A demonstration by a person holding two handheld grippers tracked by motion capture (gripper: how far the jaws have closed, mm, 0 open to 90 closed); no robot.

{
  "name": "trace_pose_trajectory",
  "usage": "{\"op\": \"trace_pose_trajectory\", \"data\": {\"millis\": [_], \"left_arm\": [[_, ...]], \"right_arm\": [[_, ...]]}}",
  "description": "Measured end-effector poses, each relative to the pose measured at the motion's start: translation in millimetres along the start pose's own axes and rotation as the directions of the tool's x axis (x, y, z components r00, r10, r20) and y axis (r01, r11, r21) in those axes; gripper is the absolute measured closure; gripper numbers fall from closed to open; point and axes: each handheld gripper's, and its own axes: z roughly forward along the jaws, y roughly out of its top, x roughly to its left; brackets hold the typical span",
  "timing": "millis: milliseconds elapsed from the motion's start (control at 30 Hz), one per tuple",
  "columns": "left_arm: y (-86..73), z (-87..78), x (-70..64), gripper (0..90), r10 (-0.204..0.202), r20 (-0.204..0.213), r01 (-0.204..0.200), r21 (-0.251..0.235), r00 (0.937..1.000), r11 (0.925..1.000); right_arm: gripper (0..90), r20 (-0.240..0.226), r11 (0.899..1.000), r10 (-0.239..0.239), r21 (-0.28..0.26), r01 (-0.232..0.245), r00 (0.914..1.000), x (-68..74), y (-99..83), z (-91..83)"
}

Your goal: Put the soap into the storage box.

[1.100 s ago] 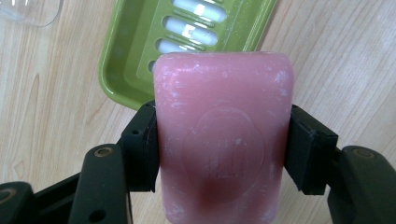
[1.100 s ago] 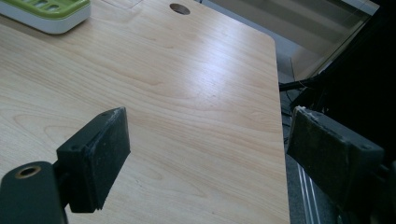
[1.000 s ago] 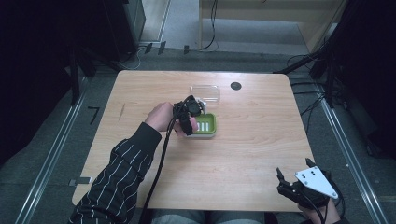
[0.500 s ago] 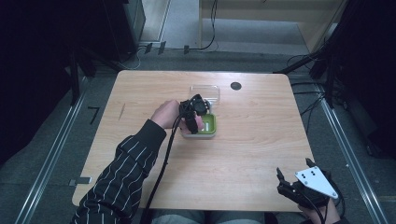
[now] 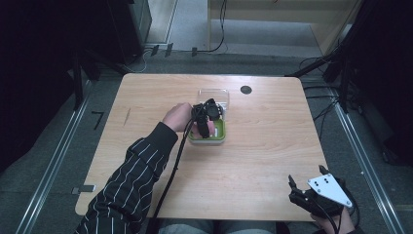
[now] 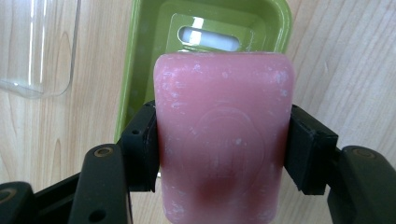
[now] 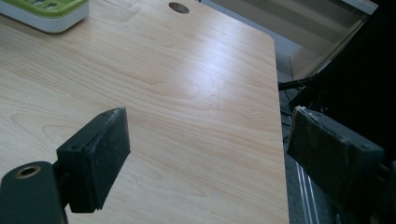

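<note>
The pink soap bar (image 6: 224, 140) sat pinched between the two black jaws of my left gripper (image 5: 207, 119), one pad pressed on each long side, and it hung just above the green soap dish (image 6: 140, 60). In the left gripper view the dish lay beyond the bar toward twelve o'clock, its white drain slot (image 6: 210, 38) showing past the bar's far end. In the high view the dish rested near the middle of the wooden table (image 5: 272, 141), with the clear plastic lid (image 5: 213, 94) touching or just beside it at twelve o'clock.

I judged the step in hand to be setting the bar into the dish. To do that well I needed to keep the squeeze even, since the soap looked smooth and could slip, and to bring the bar forward until it was centred over the recess rather than over the near rim. I also meant to keep it level and lower it until it rested on the dish floor before I eased the jaws apart, so it would not drop or tip onto the rim.

My right gripper (image 5: 304, 195) rested at the table's edge near five o'clock, well apart from the dish, its jaws spread wide with nothing between them.
</note>
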Motion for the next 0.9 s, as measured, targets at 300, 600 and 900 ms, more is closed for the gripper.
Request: {"op": "trace_pose_trajectory", "data": {"millis": [300, 600, 900], "left_arm": [[4.6, 11.8, 3.5, 38.4, 0.027, -0.006, -0.027, -0.008, 0.9996, 0.9996], [7.1, 18.8, 8.0, 38.4, 0.054, -0.014, -0.054, -0.035, 0.9984, 0.9979], [5.0, 25.1, 12.7, 38.4, 0.06, -0.016, -0.061, -0.044, 0.998, 0.9972]], "right_arm": [[13.9, 0.0, 1.0, 0.001, 0.0, -0.001, 1.0, -0.2, 0.0, 0.2], [13.9, -0.002, 1.0, 0.001, 0.003, -0.001, 1.0, -0.1, -0.1, 0.4], [13.9, -0.003, 1.0, -0.001, 0.005, 0.001, 1.0, 0.0, 0.1, 0.7]]}}
